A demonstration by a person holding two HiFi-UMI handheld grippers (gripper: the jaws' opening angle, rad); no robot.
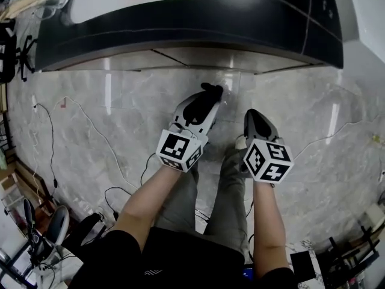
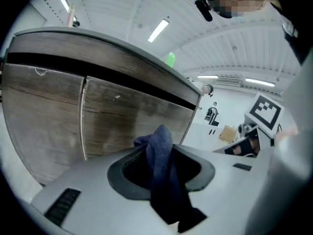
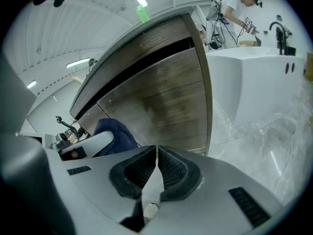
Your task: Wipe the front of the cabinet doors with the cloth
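Cloth point(image 2: 165, 190) clamped in left claw point(image 2: 160, 163); right claw point(image 3: 156, 166) closed.

blue cloth point(image 2: 164, 175) clamped, cabinet doors point(image 2: 98, 116) ahead

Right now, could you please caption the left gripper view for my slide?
Left gripper holding a blue cloth, facing the wooden cabinet doors.

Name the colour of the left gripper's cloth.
A dark blue cloth, clearest in the left gripper view.
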